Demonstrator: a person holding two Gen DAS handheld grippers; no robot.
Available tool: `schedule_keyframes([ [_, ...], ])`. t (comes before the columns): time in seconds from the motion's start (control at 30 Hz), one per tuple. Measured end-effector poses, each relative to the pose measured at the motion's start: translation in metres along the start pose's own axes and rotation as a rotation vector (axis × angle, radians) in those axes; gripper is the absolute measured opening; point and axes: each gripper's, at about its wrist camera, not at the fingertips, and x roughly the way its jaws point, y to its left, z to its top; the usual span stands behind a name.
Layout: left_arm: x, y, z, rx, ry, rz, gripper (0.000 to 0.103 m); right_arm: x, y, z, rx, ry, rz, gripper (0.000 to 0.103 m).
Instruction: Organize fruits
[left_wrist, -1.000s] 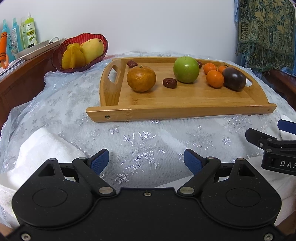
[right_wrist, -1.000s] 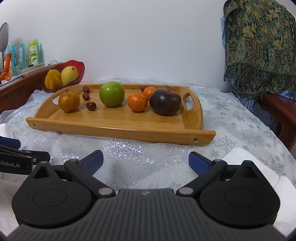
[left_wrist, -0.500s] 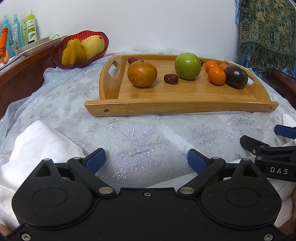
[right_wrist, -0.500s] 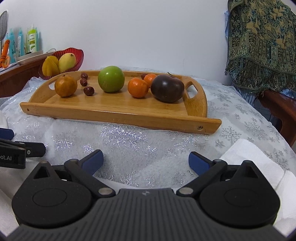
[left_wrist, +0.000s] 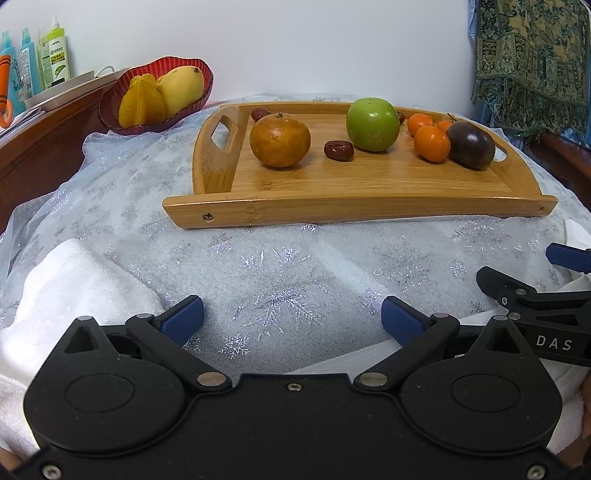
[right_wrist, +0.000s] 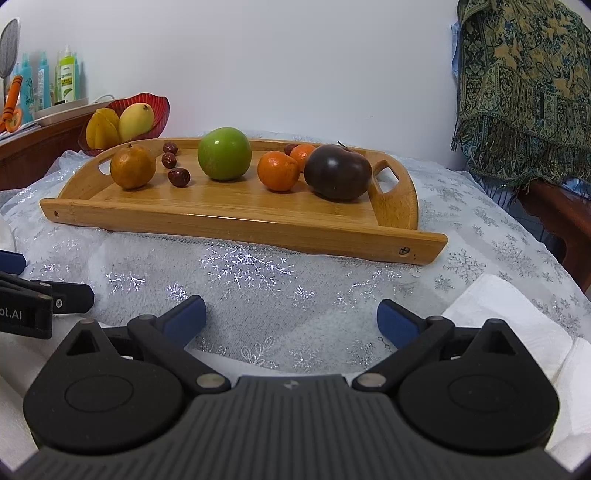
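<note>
- Left wrist view: the left gripper (left_wrist: 291, 320) sits at the bottom of the frame over the snowflake tablecloth (left_wrist: 280, 266), jaws spread wide with nothing between them.
- Right wrist view: the right gripper (right_wrist: 291, 318) is likewise spread and empty at the bottom of the frame, short of the wooden tray (right_wrist: 236, 225).
- The fruits lie loose on the tray across the middle of the frame: a brownish orange (right_wrist: 133, 167) at left, three red dates (right_wrist: 179, 177) beside it, a green apple (right_wrist: 224, 153) in the centre, two mandarins (right_wrist: 278, 171) and a dark purple plum (right_wrist: 337, 172) at right.
- In the upper left a red bowl (left_wrist: 201, 79) holds a starfruit (left_wrist: 141, 100) and a mango (left_wrist: 180, 87), well apart from the tray's fruit.
- Judged from this, both tools are idle between grasps; the scene fits either fruit awaiting sorting into the bowl or a tray already laid out by kind.
- Any further pick would call for reaching forward over the tray's near rim and closing gently on round, roll-prone fruit.
</note>
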Motion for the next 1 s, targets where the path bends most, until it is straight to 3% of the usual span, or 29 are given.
schedule_keyframes([
  [1.0, 0.0002, 0.0, -0.0005, -0.003, 0.008, 0.016, 0.103, 0.0, 0.0, 0.0001, 0.0, 0.0, 0.0, 0.103],
])
